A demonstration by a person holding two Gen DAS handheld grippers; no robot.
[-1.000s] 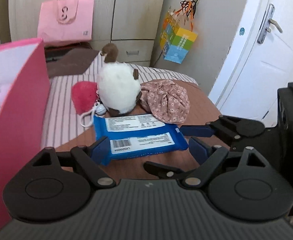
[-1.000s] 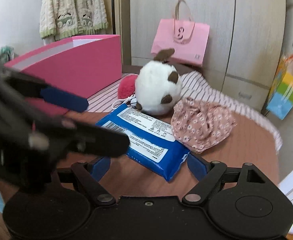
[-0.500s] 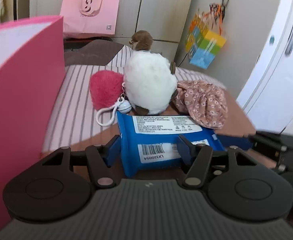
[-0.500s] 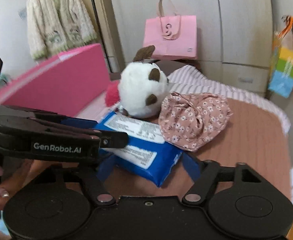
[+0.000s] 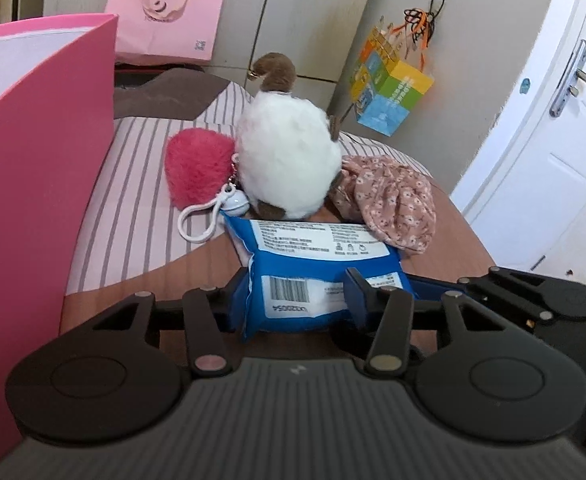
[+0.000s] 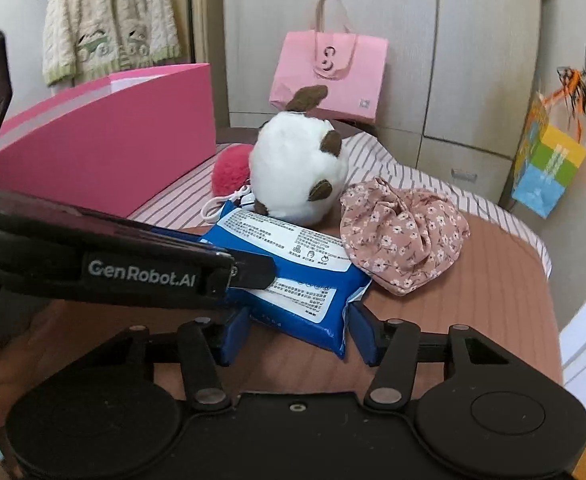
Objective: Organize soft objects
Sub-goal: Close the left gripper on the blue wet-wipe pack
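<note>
A blue wipes pack (image 5: 317, 276) lies on the brown table, also shown in the right wrist view (image 6: 293, 276). My left gripper (image 5: 299, 298) is shut on its near end, one finger on each side. My right gripper (image 6: 301, 330) straddles the pack's other corner, its blue pads close to or touching it. Behind the pack stand a white plush ball (image 5: 289, 164), a red fluffy keychain (image 5: 199, 168) and a floral cloth bundle (image 5: 389, 204). The plush (image 6: 299, 170) and the cloth bundle (image 6: 403, 232) also show in the right wrist view.
A tall pink box (image 5: 33, 168) stands at the left, open at the top. A striped cloth (image 5: 141, 208) covers the table's far part. A pink bag (image 5: 165, 12) and wardrobe are behind. A white door (image 5: 553, 140) is at right.
Both grippers moved in on the blue pack. My left gripper closed from wide open onto the pack's end, and my right gripper narrowed around its corner.
</note>
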